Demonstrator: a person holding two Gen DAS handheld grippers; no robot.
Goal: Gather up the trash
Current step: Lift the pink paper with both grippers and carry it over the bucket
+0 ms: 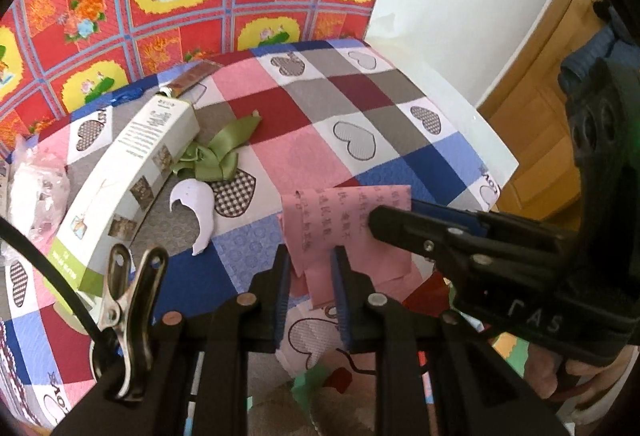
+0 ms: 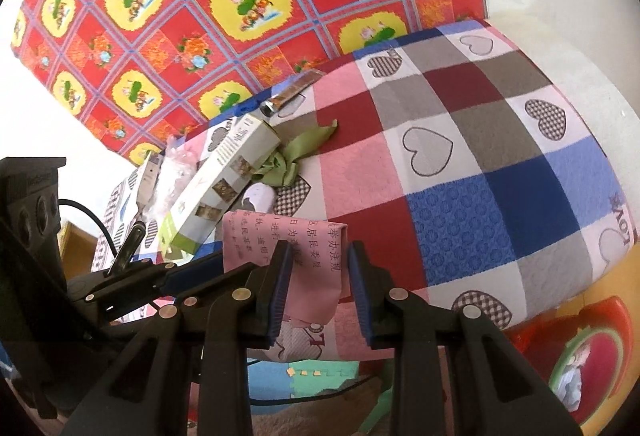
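Between both tongs point(image 1: 310, 268) point(image 2: 318, 264) (2 pairs): pink paper point(image 1: 348, 220).

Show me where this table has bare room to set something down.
Free: the checked cloth right of the green ribbon and pink paper, out to the far and right edges. Crowded: the left side, with the long box, tube and plastic wrap.

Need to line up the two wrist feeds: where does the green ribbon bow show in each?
Left wrist: green ribbon bow sits left of centre, against the right side of the long white carton.
Right wrist: green ribbon bow sits left of centre, beside the carton's far end.
Shared landmark: the long white carton.
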